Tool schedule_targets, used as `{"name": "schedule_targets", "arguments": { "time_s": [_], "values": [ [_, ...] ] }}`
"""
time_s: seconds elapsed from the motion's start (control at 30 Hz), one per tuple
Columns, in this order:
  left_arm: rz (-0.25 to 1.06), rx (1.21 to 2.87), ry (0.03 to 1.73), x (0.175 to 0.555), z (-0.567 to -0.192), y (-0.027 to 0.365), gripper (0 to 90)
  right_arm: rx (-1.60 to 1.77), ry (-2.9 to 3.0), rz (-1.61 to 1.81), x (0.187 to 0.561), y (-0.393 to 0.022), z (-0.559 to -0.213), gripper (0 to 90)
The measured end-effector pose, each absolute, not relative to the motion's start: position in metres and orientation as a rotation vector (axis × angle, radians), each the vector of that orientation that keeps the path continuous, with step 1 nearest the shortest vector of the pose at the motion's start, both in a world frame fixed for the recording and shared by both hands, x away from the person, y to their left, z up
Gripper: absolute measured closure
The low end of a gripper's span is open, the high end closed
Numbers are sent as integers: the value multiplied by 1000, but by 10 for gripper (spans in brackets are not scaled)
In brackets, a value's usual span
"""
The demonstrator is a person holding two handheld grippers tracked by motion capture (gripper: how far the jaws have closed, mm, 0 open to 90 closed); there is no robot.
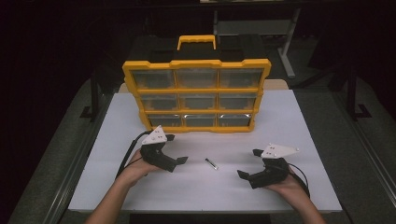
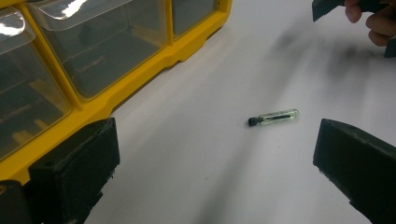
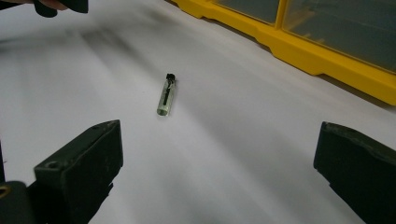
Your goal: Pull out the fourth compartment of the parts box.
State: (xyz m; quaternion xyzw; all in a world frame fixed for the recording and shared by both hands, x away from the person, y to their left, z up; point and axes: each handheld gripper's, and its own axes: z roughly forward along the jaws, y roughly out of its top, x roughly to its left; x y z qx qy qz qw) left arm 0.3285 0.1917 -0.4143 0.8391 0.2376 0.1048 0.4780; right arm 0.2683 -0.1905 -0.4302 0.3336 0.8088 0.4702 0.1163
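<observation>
A small clear vial with a black cap lies flat on the white table, between my two grippers. My left gripper is to its left, open, with nothing between its jaws. My right gripper is to its right, also open and empty. In the left gripper view the vial lies ahead of the left gripper, toward the right jaw. Seen in the right gripper view, the vial lies ahead of the right gripper, toward the left jaw.
A yellow organiser case with clear drawers and a handle on top stands upright at the back of the table, just beyond the left gripper. Its lower edge runs close past both grippers. Bare white table lies around the vial.
</observation>
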Motion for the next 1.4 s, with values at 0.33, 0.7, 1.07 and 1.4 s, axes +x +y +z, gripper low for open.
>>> {"name": "schedule_targets", "arguments": {
  "time_s": [0.33, 0.7, 1.07, 1.4],
  "values": [
    [254, 2047, 575, 332, -414, 188, 5, 987, 2367, 1380, 268, -191, -430, 9],
    [247, 2038, 566, 335, -414, 179, 5, 989, 2365, 1380, 268, -192, -430, 9],
    [242, 2032, 561, 338, -413, 174, 5, 992, 2368, 1377, 268, -191, -431, 9],
    [230, 2027, 548, 343, -413, 167, 5, 978, 2380, 1369, 269, -189, -432, 9]
  ]
}}
